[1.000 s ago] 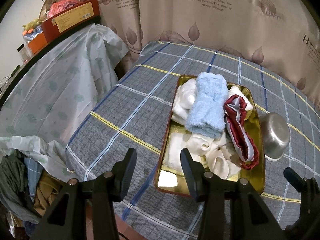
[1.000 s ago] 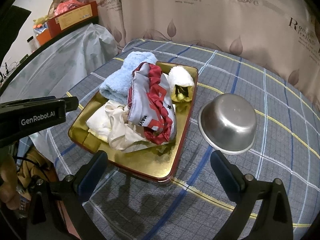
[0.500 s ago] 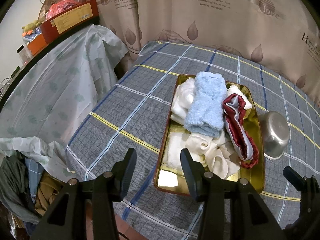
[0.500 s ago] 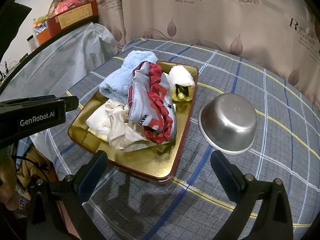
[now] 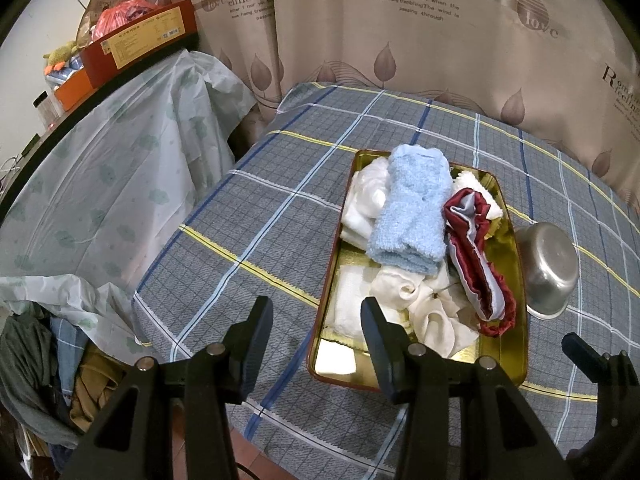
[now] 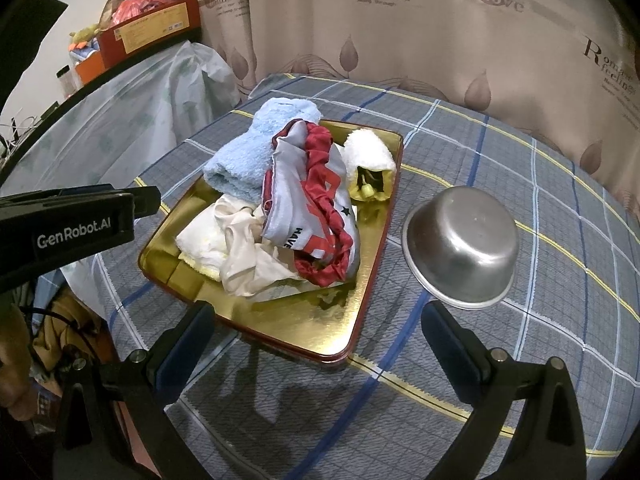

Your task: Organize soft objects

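Soft cloths lie heaped in a gold tray (image 6: pixel 344 332) on a table under a grey plaid cloth (image 5: pixel 256 216), with a beige leaf-print curtain (image 6: pixel 400 48) behind and a pale plastic sheet (image 5: pixel 100 184) draped over furniture at the left. Just right of the tray, apart from it, a steel bowl (image 6: pixel 464 244) sits upside down. The tray's near end is bare and reflective. Biggest in the pile is a folded light-blue towel (image 5: pixel 412 216), resting on white cloths (image 5: pixel 366 200); beside it lies a crumpled red-and-grey garment (image 6: pixel 316 204), then a twisted cream cloth (image 6: pixel 240 256), then 1 white rolled towel (image 6: pixel 368 152) with a yellow inside. The left gripper (image 5: pixel 316 320) hovers over the tray's near left rim, jaws partly apart, holding nothing. The right gripper (image 6: pixel 316 328) hangs before the tray's near edge, spread wide and empty.
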`<action>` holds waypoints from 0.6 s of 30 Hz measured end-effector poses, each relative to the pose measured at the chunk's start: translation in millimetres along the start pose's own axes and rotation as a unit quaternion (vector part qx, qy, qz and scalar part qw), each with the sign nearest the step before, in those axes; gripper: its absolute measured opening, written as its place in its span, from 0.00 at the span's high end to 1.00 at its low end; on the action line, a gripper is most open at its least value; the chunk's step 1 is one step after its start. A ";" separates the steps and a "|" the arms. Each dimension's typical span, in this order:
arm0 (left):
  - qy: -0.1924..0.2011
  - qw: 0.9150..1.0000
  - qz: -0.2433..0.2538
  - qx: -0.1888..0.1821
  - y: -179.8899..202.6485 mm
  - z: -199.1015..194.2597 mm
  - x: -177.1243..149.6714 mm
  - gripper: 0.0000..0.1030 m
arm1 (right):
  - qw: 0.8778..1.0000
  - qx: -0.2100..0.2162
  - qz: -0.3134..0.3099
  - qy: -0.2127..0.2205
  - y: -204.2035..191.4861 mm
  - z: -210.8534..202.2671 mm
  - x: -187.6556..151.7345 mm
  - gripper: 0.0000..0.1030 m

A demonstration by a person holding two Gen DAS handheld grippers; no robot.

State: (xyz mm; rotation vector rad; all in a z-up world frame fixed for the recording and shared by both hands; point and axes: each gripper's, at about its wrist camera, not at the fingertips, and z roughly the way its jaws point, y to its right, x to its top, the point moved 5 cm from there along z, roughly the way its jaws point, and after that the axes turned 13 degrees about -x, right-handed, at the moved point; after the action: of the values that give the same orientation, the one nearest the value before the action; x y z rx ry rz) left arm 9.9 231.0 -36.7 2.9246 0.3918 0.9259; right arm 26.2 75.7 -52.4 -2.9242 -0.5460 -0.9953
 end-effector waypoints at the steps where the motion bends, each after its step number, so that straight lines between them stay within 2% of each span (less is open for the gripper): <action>1: 0.000 1.000 0.001 0.002 -0.2 0.0 -0.2 0.55 | 1.000 0.000 0.000 -0.001 0.0 0.1 -0.1 0.01; 18: -0.005 1.000 0.003 0.002 3.7 -0.1 2.5 0.55 | 1.000 0.001 0.002 -0.004 -1.1 1.0 -1.1 0.01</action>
State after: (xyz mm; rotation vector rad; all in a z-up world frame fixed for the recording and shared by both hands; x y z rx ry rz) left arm 12.6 228.1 -34.8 2.9343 0.3846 0.9127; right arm 25.7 76.6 -53.9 -2.9285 -0.5411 -0.9816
